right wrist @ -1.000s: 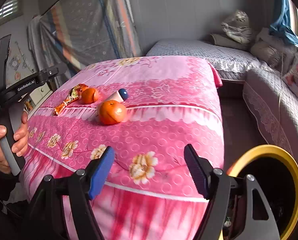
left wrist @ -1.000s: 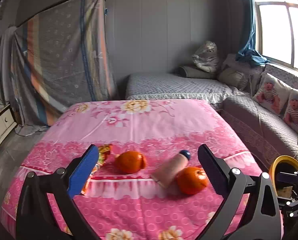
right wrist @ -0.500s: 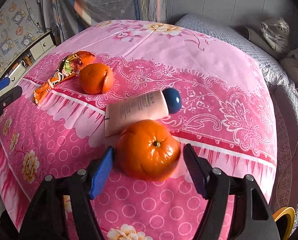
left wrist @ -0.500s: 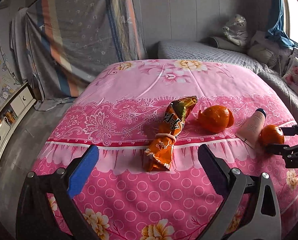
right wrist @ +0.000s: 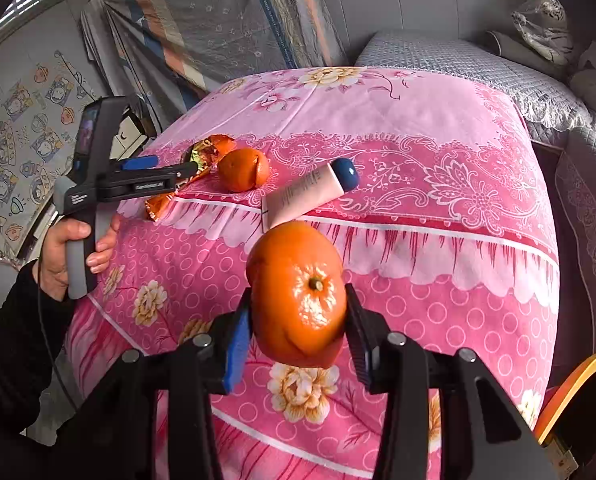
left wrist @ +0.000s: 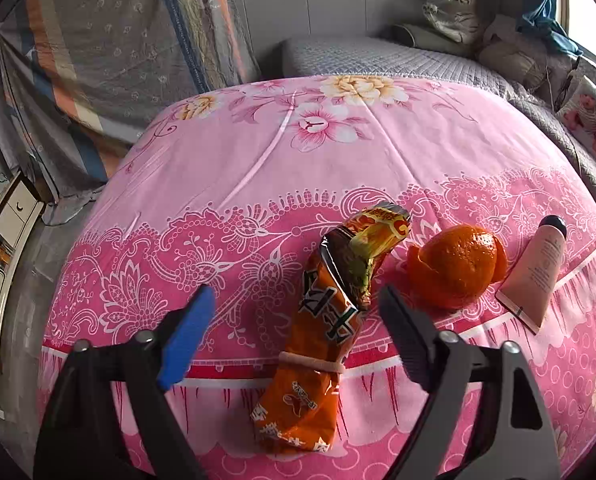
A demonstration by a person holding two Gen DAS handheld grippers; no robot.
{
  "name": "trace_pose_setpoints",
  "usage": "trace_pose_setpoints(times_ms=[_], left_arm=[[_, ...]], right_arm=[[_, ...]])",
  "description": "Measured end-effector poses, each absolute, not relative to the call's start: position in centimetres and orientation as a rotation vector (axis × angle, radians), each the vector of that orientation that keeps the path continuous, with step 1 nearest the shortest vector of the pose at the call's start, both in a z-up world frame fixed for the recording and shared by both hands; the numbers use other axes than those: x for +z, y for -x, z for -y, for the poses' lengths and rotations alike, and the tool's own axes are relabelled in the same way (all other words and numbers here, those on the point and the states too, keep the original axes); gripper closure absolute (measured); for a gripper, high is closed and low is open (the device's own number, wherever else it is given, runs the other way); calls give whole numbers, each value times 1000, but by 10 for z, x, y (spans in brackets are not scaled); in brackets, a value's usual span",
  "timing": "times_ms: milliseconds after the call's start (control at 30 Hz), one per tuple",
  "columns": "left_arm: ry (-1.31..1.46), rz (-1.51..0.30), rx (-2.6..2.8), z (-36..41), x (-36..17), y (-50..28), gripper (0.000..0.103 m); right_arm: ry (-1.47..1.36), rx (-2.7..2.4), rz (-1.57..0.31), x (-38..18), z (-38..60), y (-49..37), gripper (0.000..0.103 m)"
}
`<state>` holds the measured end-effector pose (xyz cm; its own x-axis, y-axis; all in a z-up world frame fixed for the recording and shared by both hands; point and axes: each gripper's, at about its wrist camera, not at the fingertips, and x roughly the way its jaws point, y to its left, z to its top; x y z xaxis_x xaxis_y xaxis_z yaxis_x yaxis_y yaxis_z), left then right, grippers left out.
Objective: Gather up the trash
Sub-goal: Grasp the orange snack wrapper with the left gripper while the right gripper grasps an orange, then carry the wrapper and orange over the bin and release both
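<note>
My right gripper [right wrist: 298, 312] is shut on an orange peel shell [right wrist: 298, 292] and holds it above the pink bed cover [right wrist: 438, 184]. My left gripper [left wrist: 296, 312] is open, its jaws on either side of an orange snack wrapper [left wrist: 322, 344] lying on the cover; the left gripper also shows in the right wrist view [right wrist: 158, 166]. A second orange peel [left wrist: 458, 268] lies right of the wrapper. A pink tube with a dark blue cap [left wrist: 538, 272] lies further right, also in the right wrist view [right wrist: 306, 196].
A yellow-rimmed bin [right wrist: 578, 400] stands at the bed's lower right. A grey quilted sofa [left wrist: 378, 60] runs behind the bed. A striped hanging cloth [left wrist: 98, 60] and a white cabinet [left wrist: 2, 248] are to the left.
My right gripper has closed on the orange peel and lifted it off the cover. My left gripper has moved forward and down over the snack wrapper, still open.
</note>
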<state>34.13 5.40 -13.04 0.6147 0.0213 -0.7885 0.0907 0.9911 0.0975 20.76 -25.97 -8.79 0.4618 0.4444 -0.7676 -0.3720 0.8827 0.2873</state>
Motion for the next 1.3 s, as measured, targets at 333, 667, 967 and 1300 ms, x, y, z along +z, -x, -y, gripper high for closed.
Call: trace_pose_setpoints(times_ms=[333,667,967,1300], left_arm=[[-71,-863,-75,-62,-109,-323,70],[-20,-474,-39,-39,25,-173,70],[-43,-323,-99,9,72,-101,70],[-84,-227,-218,63,86,-64,70]], right_arm=[[-124,533,-860,-41,266,-162,63],[-142,569,-721,8,260,-120,63],[-144,576,-558,57,266,-69,62],[-221,441,-436,73,326,-35,62]])
